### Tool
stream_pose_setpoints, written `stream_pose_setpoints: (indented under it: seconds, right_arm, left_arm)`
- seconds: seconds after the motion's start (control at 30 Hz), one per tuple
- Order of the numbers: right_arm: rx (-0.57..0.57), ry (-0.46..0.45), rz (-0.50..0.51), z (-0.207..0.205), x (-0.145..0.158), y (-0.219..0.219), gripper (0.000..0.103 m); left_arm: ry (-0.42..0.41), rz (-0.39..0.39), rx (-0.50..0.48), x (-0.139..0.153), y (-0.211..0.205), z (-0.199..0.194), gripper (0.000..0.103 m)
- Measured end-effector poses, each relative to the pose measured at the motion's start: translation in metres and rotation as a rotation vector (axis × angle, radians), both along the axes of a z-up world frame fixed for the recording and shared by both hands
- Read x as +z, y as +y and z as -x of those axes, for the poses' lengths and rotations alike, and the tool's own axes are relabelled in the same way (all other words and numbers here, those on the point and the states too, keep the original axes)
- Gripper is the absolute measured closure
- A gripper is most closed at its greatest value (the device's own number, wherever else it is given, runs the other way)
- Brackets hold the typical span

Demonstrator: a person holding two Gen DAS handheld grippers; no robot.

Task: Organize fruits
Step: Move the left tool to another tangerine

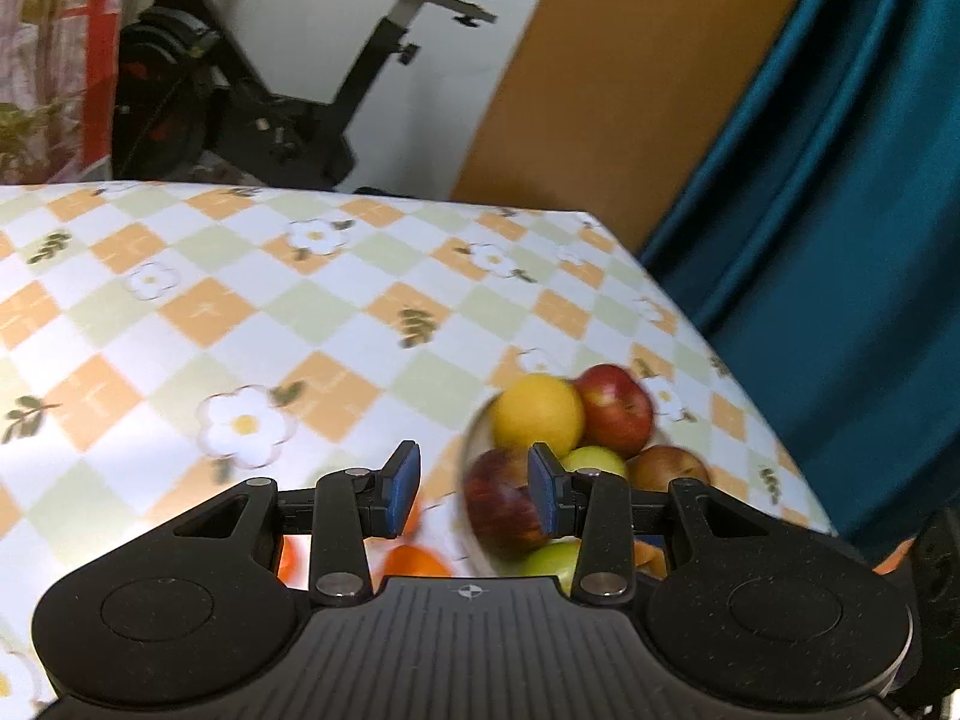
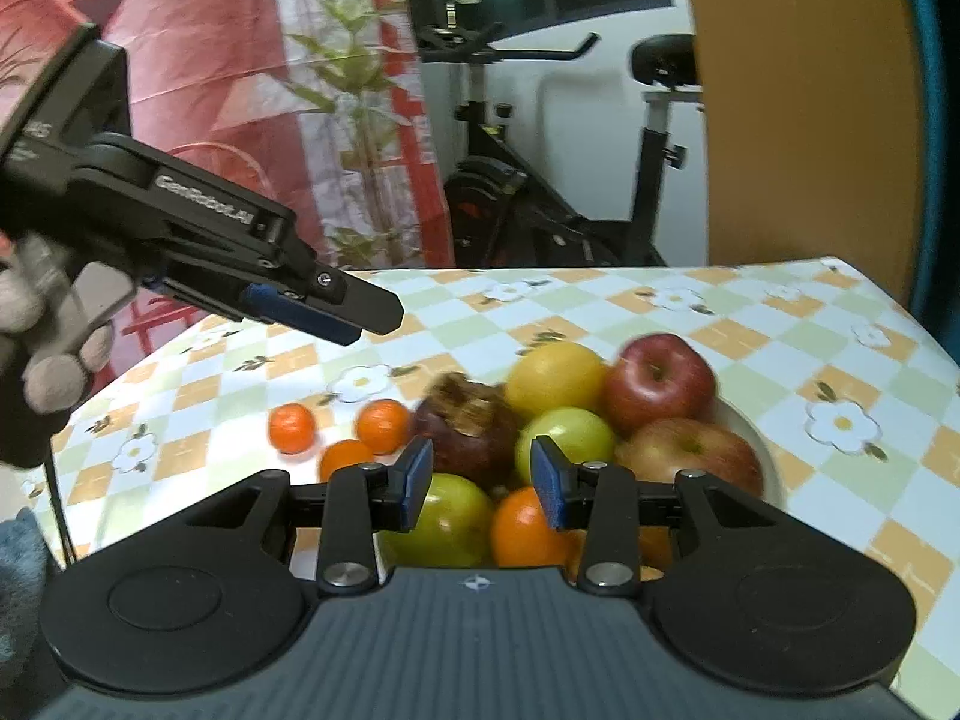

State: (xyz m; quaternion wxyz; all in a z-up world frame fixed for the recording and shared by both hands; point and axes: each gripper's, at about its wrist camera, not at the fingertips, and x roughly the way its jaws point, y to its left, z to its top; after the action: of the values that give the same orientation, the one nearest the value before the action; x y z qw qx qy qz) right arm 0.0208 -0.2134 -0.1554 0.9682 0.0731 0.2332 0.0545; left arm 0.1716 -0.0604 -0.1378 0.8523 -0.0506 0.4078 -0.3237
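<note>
Both claws spread, pinching nothing: left claw [image 1: 474, 489] and right claw [image 2: 483, 483] above the fruit bowl [image 2: 753, 438]; three small oranges [image 2: 381, 425] loose on desk [image 2: 780, 330] beside it.

"GenRobot.AI" in white lettering on the side of the left gripper [image 2: 336, 309]

worktop [image 1: 336, 324]: wearing a checked orange, green and white cloth with daisy prints
exercise bike [image 2: 540, 192]: standing behind the worktop against a white wall
teal curtain [image 1: 840, 240]: hanging at right, beside a tan panel [image 1: 630, 78]
red patterned cloth [image 2: 210, 48]: hanging at back left, plant stems [image 2: 360, 90] showing in front
</note>
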Motion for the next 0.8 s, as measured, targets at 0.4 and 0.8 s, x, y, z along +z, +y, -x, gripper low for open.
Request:
stream_pose_setpoints:
  seconds: [0.4,0.8]
  right_arm:
    - [0.207,0.05,0.151,-0.027,-0.006,0.061,0.062]
    - [0.247,0.125,0.227,-0.066,-0.023,0.085,0.061]
  left_arm:
    - [0.034,-0.016,0.056,-0.022,0.031,-0.009,0.062]
    - [0.053,0.013,0.085,-0.032,0.053,-0.011,0.062]
